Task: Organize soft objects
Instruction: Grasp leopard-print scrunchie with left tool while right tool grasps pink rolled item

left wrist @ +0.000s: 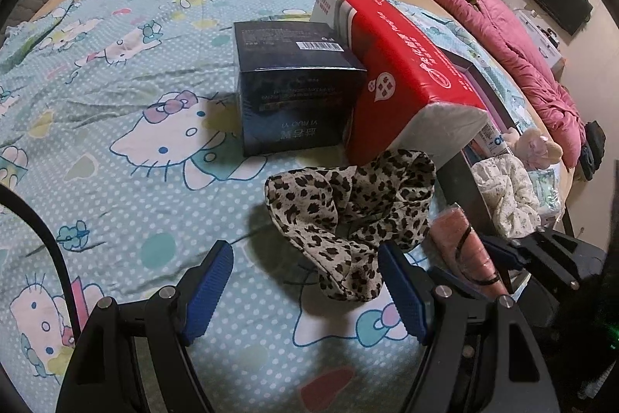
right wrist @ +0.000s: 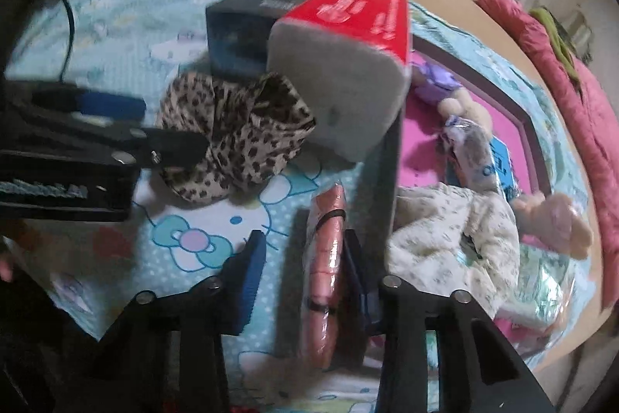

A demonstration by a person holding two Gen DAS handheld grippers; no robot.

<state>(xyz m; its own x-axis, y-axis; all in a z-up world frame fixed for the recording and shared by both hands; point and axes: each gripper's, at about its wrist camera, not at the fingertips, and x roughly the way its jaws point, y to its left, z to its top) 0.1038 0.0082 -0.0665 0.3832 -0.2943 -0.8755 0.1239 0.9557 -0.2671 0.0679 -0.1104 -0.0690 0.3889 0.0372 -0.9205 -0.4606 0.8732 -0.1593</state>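
The task is judged partly done. Several soft things are already seen inside the pink-lined box (right wrist: 518,115) to the right of the right hand-held gripper (right wrist: 305,258): a cream floral scrunchie (right wrist: 456,231), a plush toy (right wrist: 557,215) and wrapped packets.

Others are left on the bed (left wrist: 116,180). A leopard-print scrunchie (left wrist: 348,215) lies just ahead of the left hand-held gripper (left wrist: 305,277), whose fingers are spread wide with nothing held. A pink wrapped roll (right wrist: 325,281) lies between the parted fingers of the right hand-held gripper; contact cannot be told through the blur. A red tissue pack (left wrist: 406,72) is propped beyond both, leaning on a dark carton (left wrist: 298,95).
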